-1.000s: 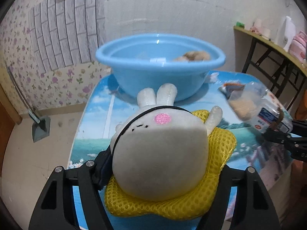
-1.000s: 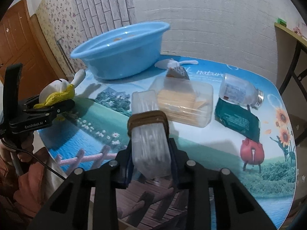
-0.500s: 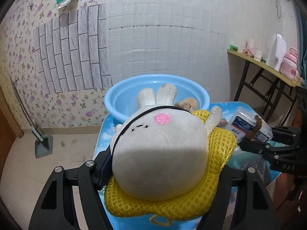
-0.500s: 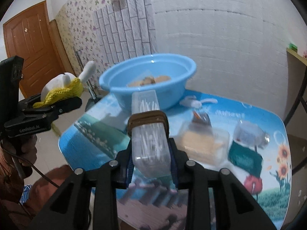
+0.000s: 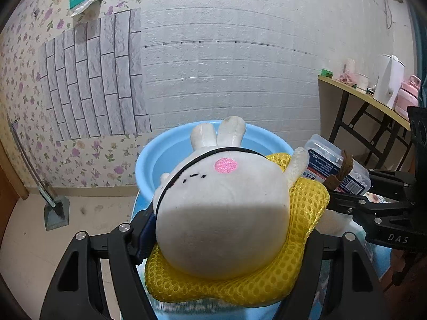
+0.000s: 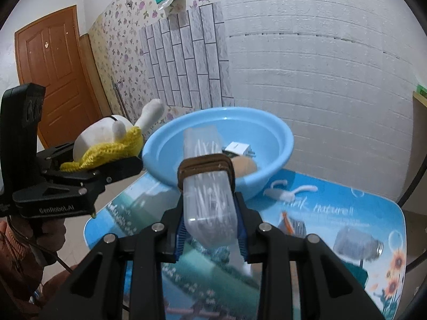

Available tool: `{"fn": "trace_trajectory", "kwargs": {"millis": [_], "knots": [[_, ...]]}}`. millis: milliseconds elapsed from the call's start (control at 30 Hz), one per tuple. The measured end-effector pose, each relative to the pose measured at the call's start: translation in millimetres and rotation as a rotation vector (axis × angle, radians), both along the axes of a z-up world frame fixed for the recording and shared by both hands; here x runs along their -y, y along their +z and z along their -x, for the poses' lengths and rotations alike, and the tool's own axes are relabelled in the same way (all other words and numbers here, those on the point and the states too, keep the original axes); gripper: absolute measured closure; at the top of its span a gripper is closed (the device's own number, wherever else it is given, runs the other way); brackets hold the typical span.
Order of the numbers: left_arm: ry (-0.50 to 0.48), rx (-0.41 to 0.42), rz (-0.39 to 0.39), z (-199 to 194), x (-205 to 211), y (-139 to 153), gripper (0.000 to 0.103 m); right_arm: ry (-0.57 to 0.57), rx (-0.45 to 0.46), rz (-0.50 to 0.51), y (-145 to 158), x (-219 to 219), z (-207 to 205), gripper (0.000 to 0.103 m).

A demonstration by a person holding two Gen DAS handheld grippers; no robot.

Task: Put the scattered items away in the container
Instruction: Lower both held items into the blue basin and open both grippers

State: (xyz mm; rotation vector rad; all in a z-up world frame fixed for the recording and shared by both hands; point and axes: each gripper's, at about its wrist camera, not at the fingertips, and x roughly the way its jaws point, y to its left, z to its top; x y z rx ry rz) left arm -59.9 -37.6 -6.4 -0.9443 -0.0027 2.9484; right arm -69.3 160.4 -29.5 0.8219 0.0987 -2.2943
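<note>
My left gripper [image 5: 224,242] is shut on a white plush rabbit [image 5: 221,208] with a yellow mesh wrap, held in the air just in front of the blue basin [image 5: 152,162]. My right gripper [image 6: 210,229] is shut on a clear cotton swab box [image 6: 208,197] with a brown band, held above the table near the basin [image 6: 269,138]. The basin holds a white charger block [image 6: 238,149] and a tan round item [image 6: 244,166]. The rabbit [image 6: 106,138] and left gripper show at the left of the right wrist view. The swab box [image 5: 331,162] shows at the right of the left wrist view.
On the picture-print table [image 6: 333,208] lie a white hook [image 6: 288,192], a clear jar [image 6: 357,245] on its side and a small orange-and-grey item [image 6: 291,224]. A side shelf [image 5: 365,98] with bottles stands right. A brown door [image 6: 53,66] is left.
Both grippers have risen and moved toward the basin with their loads. The table has dropped low in both views and the two grippers are closer together.
</note>
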Motion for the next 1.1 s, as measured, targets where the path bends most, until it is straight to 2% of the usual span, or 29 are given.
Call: {"fn": "trace_trajectory", "kwargs": {"millis": [300,567,700,800,900,1100], "knots": [[-0.037,-0.017,0.008,41.0,-2.2,1.8,0.029,0.005,-0.011,-0.010,0.1,18.5,40.3,0.072],[-0.059,0.018,-0.014,70.8,-0.6,-12.0,0.026,0.010,0.006,-0.035,-10.9,31.2,66.0,0.071],[-0.043,0.041,-0.015,76.2,2.4,-20.4,0.020,-0.004,0.020,-0.068,-16.9,38.7,78.3,0.068],[-0.025,0.043,-0.028,75.5,6.5,-21.8,0.013,-0.024,0.024,-0.108,-23.0,42.3,83.0,0.060],[-0.021,0.034,-0.031,71.4,7.2,-19.7,0.012,-0.022,0.033,-0.091,-22.8,40.5,83.2,0.056],[-0.017,0.032,-0.025,59.3,2.9,-15.6,0.012,-0.022,0.021,-0.092,-19.6,37.4,72.3,0.055]]}}
